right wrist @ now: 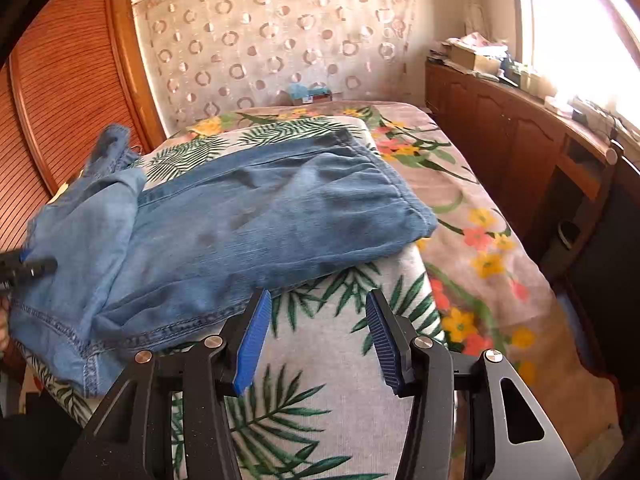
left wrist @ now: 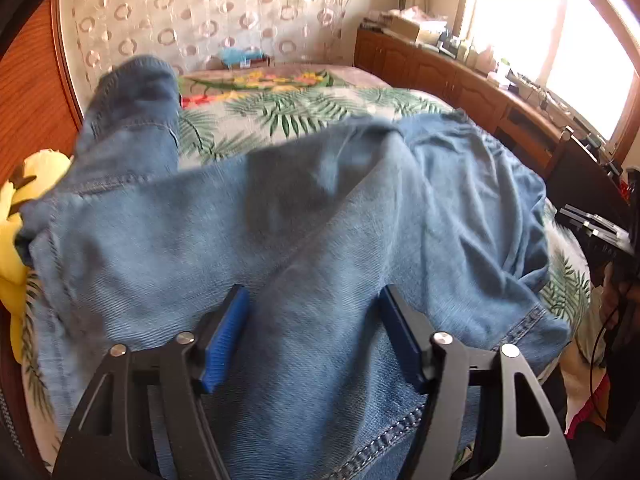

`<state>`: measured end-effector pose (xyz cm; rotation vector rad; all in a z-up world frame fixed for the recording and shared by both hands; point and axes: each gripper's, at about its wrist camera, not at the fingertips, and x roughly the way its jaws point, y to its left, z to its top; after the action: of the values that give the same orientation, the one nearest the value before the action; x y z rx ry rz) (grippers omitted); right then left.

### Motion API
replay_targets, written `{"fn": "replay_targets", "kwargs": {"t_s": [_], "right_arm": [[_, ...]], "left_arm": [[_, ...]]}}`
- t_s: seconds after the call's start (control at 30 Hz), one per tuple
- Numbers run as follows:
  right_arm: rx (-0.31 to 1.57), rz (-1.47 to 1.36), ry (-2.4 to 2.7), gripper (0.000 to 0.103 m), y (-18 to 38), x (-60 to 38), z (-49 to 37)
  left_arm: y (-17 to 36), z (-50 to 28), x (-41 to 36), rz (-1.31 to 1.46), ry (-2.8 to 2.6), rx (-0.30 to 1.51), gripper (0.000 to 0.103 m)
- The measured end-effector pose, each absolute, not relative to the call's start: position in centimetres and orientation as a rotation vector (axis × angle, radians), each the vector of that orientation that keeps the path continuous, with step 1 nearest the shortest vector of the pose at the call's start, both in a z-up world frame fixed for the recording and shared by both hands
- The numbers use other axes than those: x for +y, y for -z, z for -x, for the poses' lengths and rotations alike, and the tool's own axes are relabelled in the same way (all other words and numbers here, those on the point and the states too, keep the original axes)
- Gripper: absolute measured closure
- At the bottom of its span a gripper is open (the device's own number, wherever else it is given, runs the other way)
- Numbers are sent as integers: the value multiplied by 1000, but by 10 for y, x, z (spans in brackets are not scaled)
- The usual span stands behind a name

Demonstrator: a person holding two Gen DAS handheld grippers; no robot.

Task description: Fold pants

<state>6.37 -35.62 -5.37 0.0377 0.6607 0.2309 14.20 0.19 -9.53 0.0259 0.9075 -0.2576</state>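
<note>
Between the blue ribbed pads of the left claw (left wrist: 314, 336) lies the faded blue denim pair of pants (left wrist: 280, 220), spread across the bed with its palm-leaf printed blanket (left wrist: 288, 112). That claw stands open over the cloth and pinches nothing; its pads straddle a flat stretch of denim just short of a stitched hem. The right claw (right wrist: 316, 336) is also parted, about halfway, and empty: under it is only the leafy blanket, with the pants just ahead and to its left, their near seam almost at the left pad. From that side the pants look already doubled lengthwise, the gathered waistband (right wrist: 400, 196) far ahead and to the right, the leg ends bunched loosely far to the left beside the other claw.

My reading is that a fold has been laid and both claws are free between grips. The next move would call for smoothing or regripping the rumpled leg end, pinching both layers at the hem, and carrying it toward the waistband without dragging the lower layer askew.
</note>
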Motion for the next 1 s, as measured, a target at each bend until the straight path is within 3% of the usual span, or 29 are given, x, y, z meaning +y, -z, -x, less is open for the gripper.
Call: {"fn": "replay_targets", "kwargs": {"t_s": [0.37, 0.73, 1.0], "right_arm": [[695, -103, -161, 52, 55, -373, -104], [764, -130, -83, 52, 57, -386, -148], [765, -111, -82, 85, 49, -383, -153]], "left_arm": [[104, -137, -6, -76, 263, 878, 19], [104, -137, -8, -80, 271, 876, 19], [92, -132, -2, -28, 335, 880, 19]]}}
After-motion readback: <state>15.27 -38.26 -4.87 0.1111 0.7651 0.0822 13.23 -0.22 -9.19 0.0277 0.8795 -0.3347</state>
